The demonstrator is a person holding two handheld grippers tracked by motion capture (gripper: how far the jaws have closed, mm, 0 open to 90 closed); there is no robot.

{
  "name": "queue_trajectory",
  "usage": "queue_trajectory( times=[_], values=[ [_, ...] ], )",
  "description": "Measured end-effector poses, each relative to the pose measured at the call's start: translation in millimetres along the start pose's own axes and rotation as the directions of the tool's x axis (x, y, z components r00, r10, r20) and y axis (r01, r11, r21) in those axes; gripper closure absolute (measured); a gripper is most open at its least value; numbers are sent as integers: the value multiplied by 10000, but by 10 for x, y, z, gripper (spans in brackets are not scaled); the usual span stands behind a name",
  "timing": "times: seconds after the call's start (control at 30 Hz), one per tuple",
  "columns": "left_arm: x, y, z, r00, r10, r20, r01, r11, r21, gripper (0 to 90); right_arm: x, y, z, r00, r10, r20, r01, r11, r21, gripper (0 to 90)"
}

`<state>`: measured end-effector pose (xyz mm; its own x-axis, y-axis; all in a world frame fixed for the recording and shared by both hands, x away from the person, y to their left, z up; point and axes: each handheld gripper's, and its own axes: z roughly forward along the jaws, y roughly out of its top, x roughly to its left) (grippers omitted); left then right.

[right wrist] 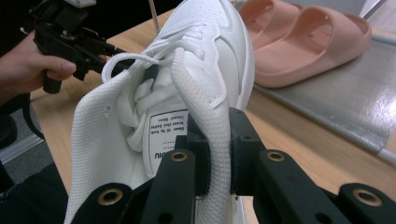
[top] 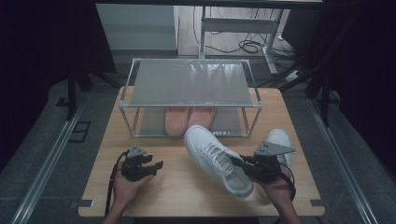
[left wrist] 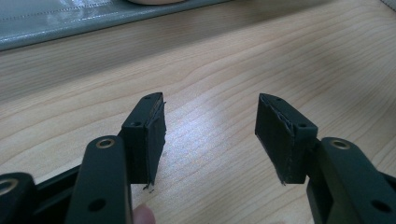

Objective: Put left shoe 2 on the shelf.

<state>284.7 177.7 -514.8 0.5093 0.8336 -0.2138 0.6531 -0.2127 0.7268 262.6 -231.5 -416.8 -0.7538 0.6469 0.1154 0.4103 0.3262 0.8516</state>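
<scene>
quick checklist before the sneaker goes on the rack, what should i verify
1. Right gripper pinching the white sneaker at its collar: ok.
2. Sneaker lifted off the table: cannot tell.
3. Left gripper open and holding nothing: ok.
4. Rack top shelf bare: ok.
5. Lower shelf holds pink slippers, little room left: not ok.
6. Second sneaker waiting by the right hand: ok.

White laced sneaker (top: 214,156), collar pinched, tilted, toe toward the rack.
</scene>
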Motion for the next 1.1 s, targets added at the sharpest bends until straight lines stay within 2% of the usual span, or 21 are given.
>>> queue_trajectory(
  times=[0.57, 1.1],
  values=[
    [-3, -1, 3, 10000, 3, 3, -3, 10000, -1, 433, -22, 110, -56, 10000, 53, 3, -53, 9985, -544, 815],
    [5, -5, 8, 10000, -2, -8, 3, 10000, 48, 432, -34, 320, -43, 10000, 11, -6, -12, 9948, -1019, 815]
  ],
)
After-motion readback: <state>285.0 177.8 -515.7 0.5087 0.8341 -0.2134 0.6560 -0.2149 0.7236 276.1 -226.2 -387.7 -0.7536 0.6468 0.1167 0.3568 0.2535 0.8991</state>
